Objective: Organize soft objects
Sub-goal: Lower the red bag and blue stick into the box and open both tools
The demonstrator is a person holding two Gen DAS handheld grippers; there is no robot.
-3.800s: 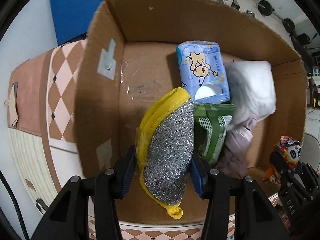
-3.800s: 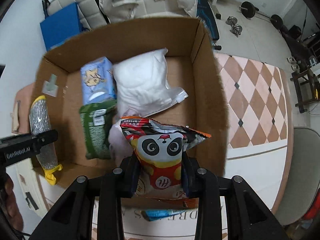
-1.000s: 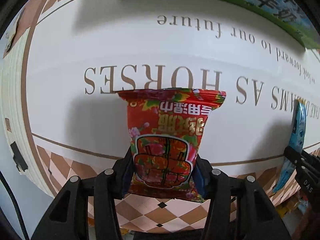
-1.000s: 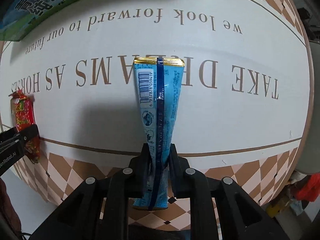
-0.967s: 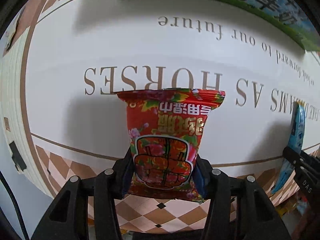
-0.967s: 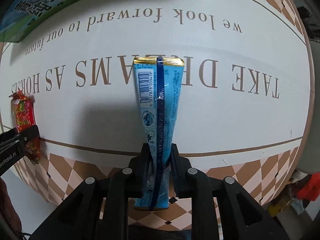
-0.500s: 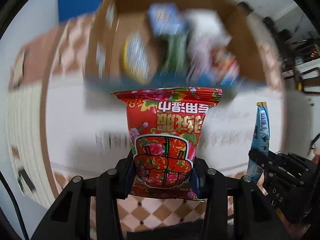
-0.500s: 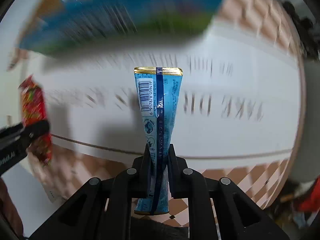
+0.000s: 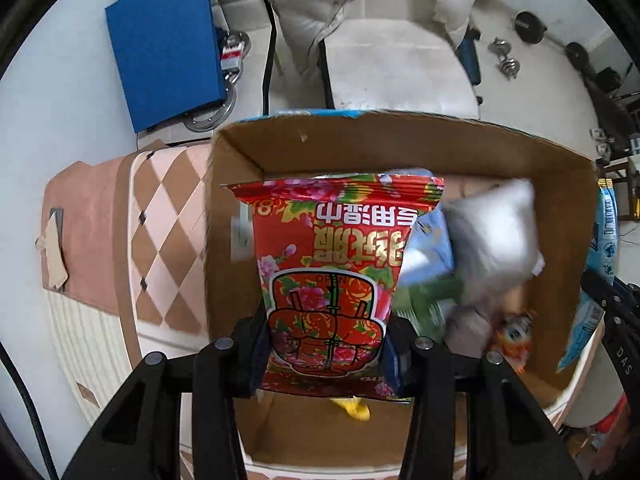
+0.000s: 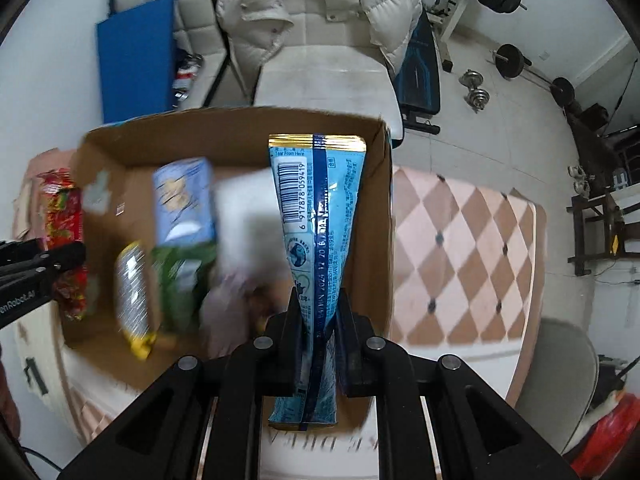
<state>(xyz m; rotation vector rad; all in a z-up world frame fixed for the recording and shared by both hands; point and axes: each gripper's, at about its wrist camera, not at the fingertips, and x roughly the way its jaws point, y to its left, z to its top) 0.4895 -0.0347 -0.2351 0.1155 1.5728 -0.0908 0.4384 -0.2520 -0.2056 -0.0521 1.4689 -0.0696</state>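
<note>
My left gripper (image 9: 324, 344) is shut on a red flowered packet (image 9: 332, 264), which hangs over the left half of an open cardboard box (image 9: 400, 140). My right gripper (image 10: 318, 336) is shut on a flat light-blue packet (image 10: 316, 216), held edge-on over the right side of the cardboard box (image 10: 240, 128). Inside lie a pale blue pack (image 10: 184, 204), a green pack (image 10: 180, 280), a white pouch (image 10: 244, 220), a silver-and-yellow scrubber (image 10: 132, 296) and a blurred panda snack bag (image 9: 516, 332). Each view shows the other gripper's packet at its edge.
The box stands on a table with a pink-and-brown diamond cloth (image 10: 460, 248). Behind it are a white chair with a padded jacket (image 10: 320, 12), a blue board (image 10: 134, 56) and dumbbells (image 10: 476, 94) on the floor. A grey chair seat (image 10: 560, 364) sits at the lower right.
Both grippers rose off the lettered white cloth and swept over to the box, each still holding its packet. The box and its contents came into view.
</note>
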